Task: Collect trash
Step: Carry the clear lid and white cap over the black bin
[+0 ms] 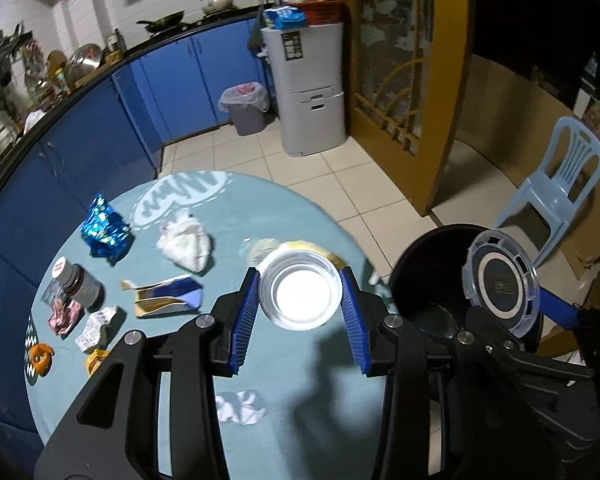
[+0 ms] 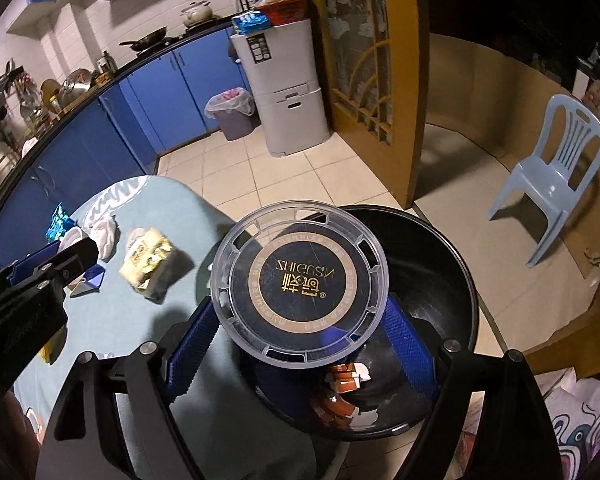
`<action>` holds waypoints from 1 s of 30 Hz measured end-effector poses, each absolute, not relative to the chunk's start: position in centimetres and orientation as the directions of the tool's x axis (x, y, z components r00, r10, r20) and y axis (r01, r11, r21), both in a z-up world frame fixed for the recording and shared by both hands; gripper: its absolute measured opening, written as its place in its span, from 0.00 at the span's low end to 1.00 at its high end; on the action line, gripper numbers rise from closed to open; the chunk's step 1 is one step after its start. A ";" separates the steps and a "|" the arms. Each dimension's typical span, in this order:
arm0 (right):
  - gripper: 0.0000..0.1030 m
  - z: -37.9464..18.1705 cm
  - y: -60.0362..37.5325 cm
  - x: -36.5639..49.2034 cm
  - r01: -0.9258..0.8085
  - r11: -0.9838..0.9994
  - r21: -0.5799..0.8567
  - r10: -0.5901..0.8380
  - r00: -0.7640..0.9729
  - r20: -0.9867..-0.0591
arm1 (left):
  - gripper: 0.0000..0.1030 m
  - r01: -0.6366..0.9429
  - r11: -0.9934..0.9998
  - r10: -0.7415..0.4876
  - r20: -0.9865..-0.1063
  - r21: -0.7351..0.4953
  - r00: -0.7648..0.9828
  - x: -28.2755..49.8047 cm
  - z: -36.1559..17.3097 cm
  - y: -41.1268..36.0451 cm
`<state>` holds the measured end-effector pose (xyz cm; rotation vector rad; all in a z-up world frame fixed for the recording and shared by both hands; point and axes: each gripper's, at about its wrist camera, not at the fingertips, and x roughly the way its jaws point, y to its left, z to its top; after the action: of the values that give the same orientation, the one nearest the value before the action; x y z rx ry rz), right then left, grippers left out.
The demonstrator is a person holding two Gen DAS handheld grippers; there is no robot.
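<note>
My left gripper (image 1: 300, 292) is shut on a clear plastic cup (image 1: 299, 289) and holds it above the round light-blue table (image 1: 308, 364). My right gripper (image 2: 300, 312) is shut on a clear round lid (image 2: 299, 284) with a black and gold label, held over the black trash bin (image 2: 448, 276) at the table's right edge; the lid also shows in the left wrist view (image 1: 500, 282). The bin holds orange and white scraps (image 2: 342, 394). On the table lie a blue foil wrapper (image 1: 106, 230), a white tissue (image 1: 188, 244), a torn blue carton (image 1: 166, 294) and a yellow packet (image 2: 148, 264).
A dark bottle (image 1: 78, 282), crumpled papers (image 1: 98, 328) and orange peel (image 1: 40, 358) lie at the table's left. A white paper scrap (image 1: 240, 402) lies near me. A grey lined bin (image 1: 246, 108), grey cabinet (image 1: 308, 88) and blue plastic chair (image 2: 552, 172) stand on the tiled floor.
</note>
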<state>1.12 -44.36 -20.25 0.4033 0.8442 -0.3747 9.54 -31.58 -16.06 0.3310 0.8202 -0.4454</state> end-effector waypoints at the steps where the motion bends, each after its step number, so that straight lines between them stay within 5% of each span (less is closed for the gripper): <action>1: 0.78 -20.3 -44.6 1.0 0.475 0.858 0.196 -0.159 0.608 -0.778 | 0.40 0.506 0.855 -0.253 -0.761 0.113 0.598 9.4 -16.1 -31.9; 25: 0.78 -21.4 -49.1 0.0 0.537 0.811 0.231 -0.180 0.606 -0.775 | 0.43 0.594 0.795 -0.304 -0.766 0.124 0.566 8.1 -16.6 -38.8; 27: 0.78 -21.5 -49.2 -0.1 0.540 0.809 0.233 -0.182 0.606 -0.775 | 0.60 0.596 0.794 -0.304 -0.768 0.122 0.563 8.1 -16.5 -38.9; 28: 0.78 -21.5 -49.4 -0.2 0.541 0.808 0.233 -0.182 0.605 -0.775 | 0.77 0.591 0.798 -0.307 -0.763 0.120 0.568 8.1 -16.4 -38.9; 30: 0.78 -21.5 -49.5 -0.3 0.544 0.805 0.236 -0.182 0.606 -0.775 | 0.84 0.582 0.804 -0.313 -0.744 0.123 0.591 7.9 -16.0 -38.8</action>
<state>-0.32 -49.50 -21.53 0.4842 0.8198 -0.4393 7.91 -38.79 -15.97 0.3759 0.7790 -0.5350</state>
